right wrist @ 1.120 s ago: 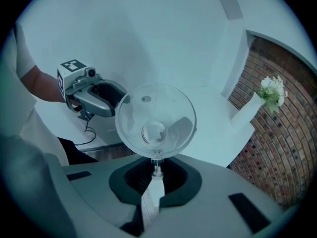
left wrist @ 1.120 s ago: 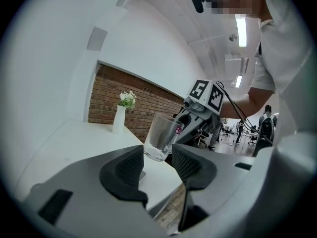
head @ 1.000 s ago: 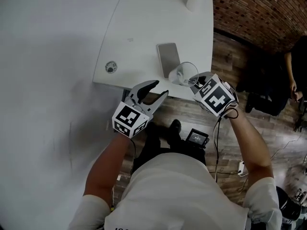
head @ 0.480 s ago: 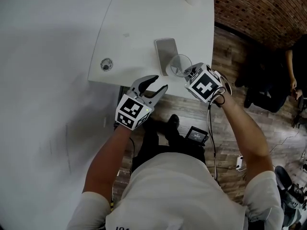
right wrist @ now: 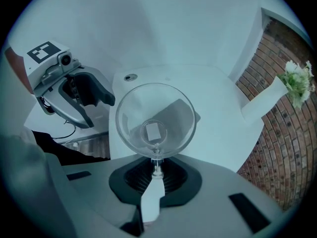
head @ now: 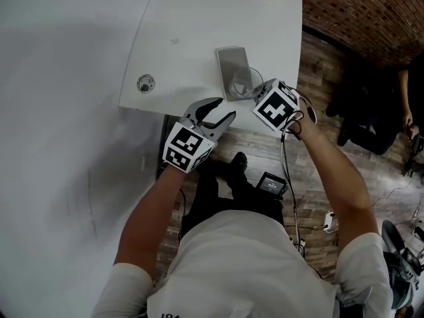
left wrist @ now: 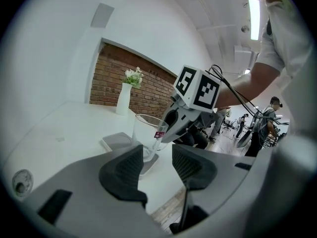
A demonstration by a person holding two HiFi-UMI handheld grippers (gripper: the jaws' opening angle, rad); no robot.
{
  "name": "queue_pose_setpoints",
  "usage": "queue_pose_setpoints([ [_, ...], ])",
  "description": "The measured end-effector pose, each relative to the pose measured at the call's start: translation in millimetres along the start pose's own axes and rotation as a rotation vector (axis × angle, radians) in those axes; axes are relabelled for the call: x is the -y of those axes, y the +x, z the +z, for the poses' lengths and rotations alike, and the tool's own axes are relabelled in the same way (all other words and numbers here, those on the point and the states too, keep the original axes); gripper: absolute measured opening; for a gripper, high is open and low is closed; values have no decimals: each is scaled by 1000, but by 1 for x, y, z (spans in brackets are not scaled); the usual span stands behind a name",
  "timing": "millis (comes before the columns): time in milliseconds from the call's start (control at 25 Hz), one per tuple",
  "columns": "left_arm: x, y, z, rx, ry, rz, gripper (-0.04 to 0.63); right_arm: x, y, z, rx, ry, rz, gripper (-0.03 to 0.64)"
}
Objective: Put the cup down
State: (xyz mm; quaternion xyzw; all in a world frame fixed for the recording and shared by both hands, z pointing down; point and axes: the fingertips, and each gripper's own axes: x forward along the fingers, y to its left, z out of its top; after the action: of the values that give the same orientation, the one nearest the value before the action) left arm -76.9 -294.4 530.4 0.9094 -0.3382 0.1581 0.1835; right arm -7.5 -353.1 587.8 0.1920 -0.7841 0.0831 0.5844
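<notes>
Cup (right wrist: 155,120), apparently, within right gripper (right wrist: 156,171)

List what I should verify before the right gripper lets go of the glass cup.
1. Grip: the right gripper has its jaws closed on the rim of the glass cup. Ok.
2. Cup attitude: roughly upright in the left gripper view. Ok.
3. Landing spot: the grey slab lies under the cup instead of bare table. Not ok.
4. Base seated on a surface: the base is hidden behind the left jaw. Cannot tell.
5. Left gripper: open, empty, apart from the cup. Ok.
</notes>
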Motion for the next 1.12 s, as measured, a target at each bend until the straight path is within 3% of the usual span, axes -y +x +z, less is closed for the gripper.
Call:
queue_pose_setpoints([
  [560,0,4,0,2,-32,-12,181,7,24,-4,-53,-74,-77,26],
  [920,1,1,-2,6,-38,-18,181,7,27,-3,-58,-77,-94,28],
  [1120,5,0,-1,8,-34,-19,181,10,30,-5,-23,-19,-99,40],
])
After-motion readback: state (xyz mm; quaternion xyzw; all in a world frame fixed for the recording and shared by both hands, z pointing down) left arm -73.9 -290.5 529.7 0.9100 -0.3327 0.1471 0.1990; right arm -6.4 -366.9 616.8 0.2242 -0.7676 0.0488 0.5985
